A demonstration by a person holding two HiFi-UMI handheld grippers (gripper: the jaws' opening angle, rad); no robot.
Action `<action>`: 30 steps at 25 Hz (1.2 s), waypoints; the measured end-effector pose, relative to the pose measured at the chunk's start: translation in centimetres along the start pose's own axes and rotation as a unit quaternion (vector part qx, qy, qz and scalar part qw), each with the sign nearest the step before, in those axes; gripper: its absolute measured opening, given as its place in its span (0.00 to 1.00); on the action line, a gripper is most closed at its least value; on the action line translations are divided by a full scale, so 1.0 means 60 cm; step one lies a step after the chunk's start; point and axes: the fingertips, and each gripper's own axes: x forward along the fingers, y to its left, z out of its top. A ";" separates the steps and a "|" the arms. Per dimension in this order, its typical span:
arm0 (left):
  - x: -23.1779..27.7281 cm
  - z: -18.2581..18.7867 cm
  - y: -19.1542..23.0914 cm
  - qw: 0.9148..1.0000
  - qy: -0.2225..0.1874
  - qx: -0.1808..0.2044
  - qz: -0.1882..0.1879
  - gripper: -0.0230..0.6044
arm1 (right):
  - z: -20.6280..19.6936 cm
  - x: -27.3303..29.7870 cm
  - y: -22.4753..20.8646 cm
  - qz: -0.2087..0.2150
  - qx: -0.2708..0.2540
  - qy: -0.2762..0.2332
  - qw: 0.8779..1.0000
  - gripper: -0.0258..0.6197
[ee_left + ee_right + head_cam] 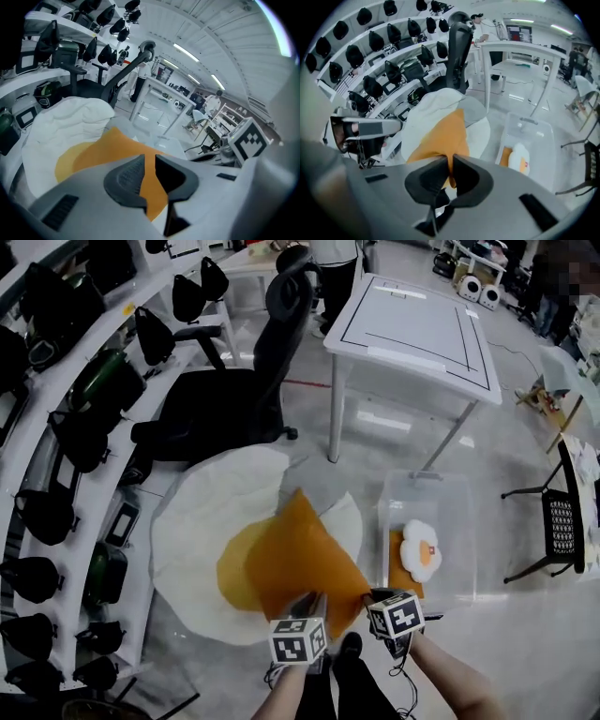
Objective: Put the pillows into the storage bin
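On the floor between the black office chair (234,381) and the clear storage bin (457,512), a large fried-egg pillow (202,512) lies spread out white with a yellow yolk, and one orange flap (300,559) of it stands up off the floor toward the person. The bin stands just right of it and holds a small fried-egg pillow (421,549) lying against something orange. The left gripper (309,601) is clenched on the flap's near edge, with orange fabric pinched between its jaws, and close beside it the right gripper (373,598) is clamped tight on the same edge.
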 end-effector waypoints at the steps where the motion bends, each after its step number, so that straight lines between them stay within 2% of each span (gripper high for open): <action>1: 0.004 0.001 -0.016 1.000 0.003 0.007 -0.006 0.15 | 0.002 -0.014 -0.012 -0.003 0.014 -0.007 1.000 0.08; 7: 0.027 0.005 -0.109 0.998 0.013 0.046 -0.038 0.15 | 0.007 -0.101 -0.080 -0.018 0.074 -0.053 0.996 0.07; 14: 0.048 0.022 -0.216 0.993 0.019 0.084 -0.076 0.15 | 0.007 -0.204 -0.157 -0.029 0.141 -0.102 0.984 0.07; 24: 0.068 0.042 -0.354 0.984 0.015 0.133 -0.120 0.15 | 0.019 -0.338 -0.235 -0.062 0.139 -0.164 0.975 0.07; 30: 0.076 0.064 -0.398 0.982 0.004 0.134 -0.131 0.15 | 0.046 -0.404 -0.260 -0.076 0.120 -0.194 0.971 0.07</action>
